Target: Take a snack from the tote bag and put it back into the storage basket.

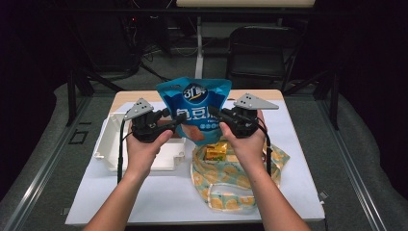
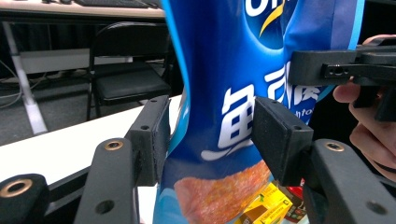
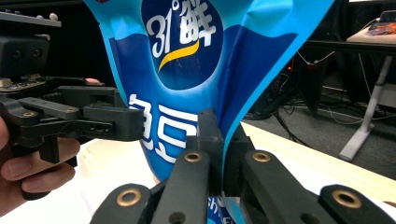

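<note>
A blue snack pouch (image 1: 195, 108) with white lettering hangs upright above the table between both grippers. My left gripper (image 1: 177, 119) has its jaws half apart around the pouch's left edge (image 2: 224, 93), one pad against each face of the puffy pouch (image 2: 212, 135). My right gripper (image 1: 214, 114) is shut on the pouch's right edge, its jaws pinched tight on the thin seam (image 3: 223, 135). The pouch (image 3: 187, 70) looms close in the right gripper view, and the left gripper (image 3: 116, 122) shows beyond it. The right gripper (image 2: 322, 67) shows in the left gripper view.
Below the pouch lies a yellow-patterned cloth bag (image 1: 231, 180) with a yellow packet (image 1: 216, 150) in its mouth. A white plastic tray (image 1: 108, 139) sits at the table's left. The white table (image 1: 298, 159) ends close behind; a black chair (image 1: 255, 48) stands beyond.
</note>
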Available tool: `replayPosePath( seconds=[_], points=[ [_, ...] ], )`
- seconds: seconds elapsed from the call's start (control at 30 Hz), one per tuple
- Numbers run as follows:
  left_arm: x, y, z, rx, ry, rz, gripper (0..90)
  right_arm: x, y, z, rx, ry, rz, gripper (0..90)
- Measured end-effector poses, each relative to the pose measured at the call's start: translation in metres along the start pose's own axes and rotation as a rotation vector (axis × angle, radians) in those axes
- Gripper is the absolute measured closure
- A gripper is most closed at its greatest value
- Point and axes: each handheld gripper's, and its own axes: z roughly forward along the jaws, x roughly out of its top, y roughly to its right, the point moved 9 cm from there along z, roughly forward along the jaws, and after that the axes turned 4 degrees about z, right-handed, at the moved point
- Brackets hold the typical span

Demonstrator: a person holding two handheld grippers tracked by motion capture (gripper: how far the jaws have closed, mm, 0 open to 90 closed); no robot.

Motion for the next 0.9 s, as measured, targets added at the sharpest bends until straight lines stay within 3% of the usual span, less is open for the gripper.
replayPosePath(
  seconds=[0.17,0.27,0.43,0.57,0.7,0.83,0.9],
  points=[
    [0.001,0.001,-0.001,0.015,-0.001,0.008,48.2,-0.002,-0.007,0.005,0.015,-0.008,0.0,90.0],
    [0.004,0.004,-0.002,0.026,0.001,0.017,53.3,-0.004,-0.012,0.008,0.018,-0.013,-0.003,90.0],
    [0.008,0.004,-0.006,0.033,0.002,0.028,74.5,-0.002,-0.017,0.01,0.019,0.0,0.003,90.0],
    [0.007,0.002,-0.009,0.068,-0.033,0.039,87.2,-0.004,-0.022,0.012,0.032,-0.011,-0.015,90.0],
    [0.008,-0.001,-0.014,0.054,-0.035,0.007,90.0,-0.006,-0.029,0.014,0.028,-0.015,-0.045,87.7],
    [0.011,-0.004,-0.022,0.044,-0.023,0.003,90.0,-0.006,-0.031,0.013,0.028,-0.009,-0.06,77.7],
    [0.01,-0.008,-0.026,0.059,-0.028,0.008,90.0,-0.007,-0.032,0.011,0.047,-0.011,-0.053,65.7]
  ],
)
